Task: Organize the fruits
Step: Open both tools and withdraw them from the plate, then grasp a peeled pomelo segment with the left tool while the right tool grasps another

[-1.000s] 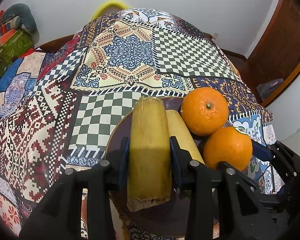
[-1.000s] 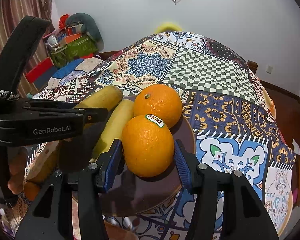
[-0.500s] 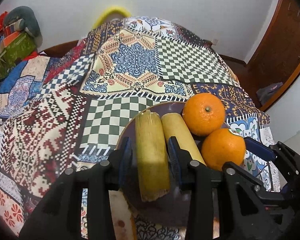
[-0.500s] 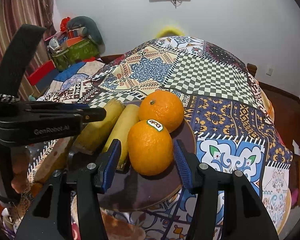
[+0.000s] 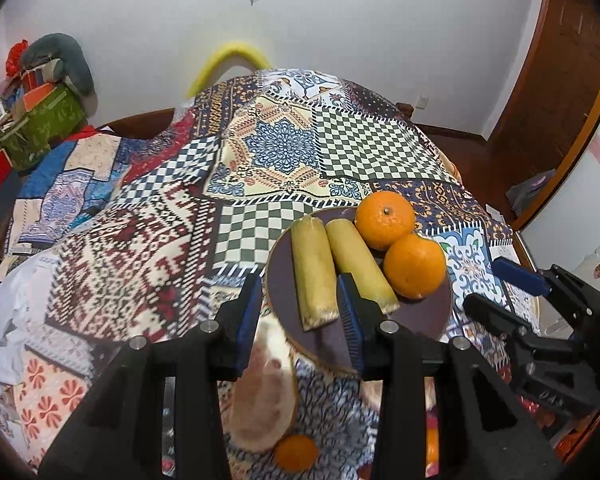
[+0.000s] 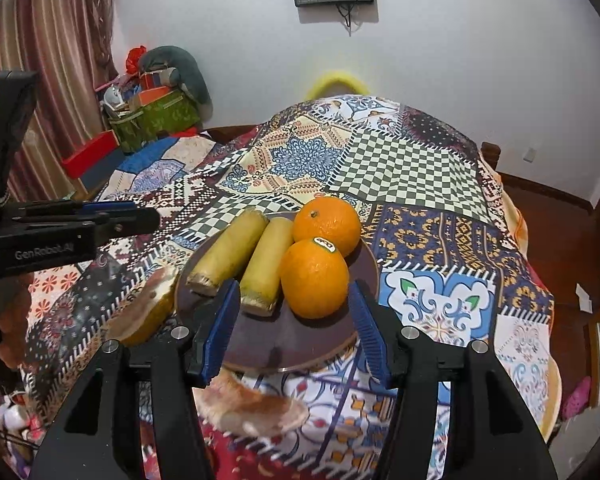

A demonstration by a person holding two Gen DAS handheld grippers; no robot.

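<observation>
A dark round plate on the patchwork cloth carries two yellow banana-like pieces side by side and two oranges. My left gripper hovers above the plate's near edge, jaws apart, and the left yellow piece lies free below them. My right gripper hangs over the plate in front of the stickered orange. Its jaws are opening and the pads touch nothing.
A pale fruit wedge with yellow rind lies off the plate on its near left. Another wedge and a small orange lie nearer still. The cloth stretches far behind. Boxes and bags are stacked at the far left.
Both grippers have risen and drawn back from the plate. The yellow piece that filled the left jaws now lies free on the plate. The near orange no longer sits between the right pads.
</observation>
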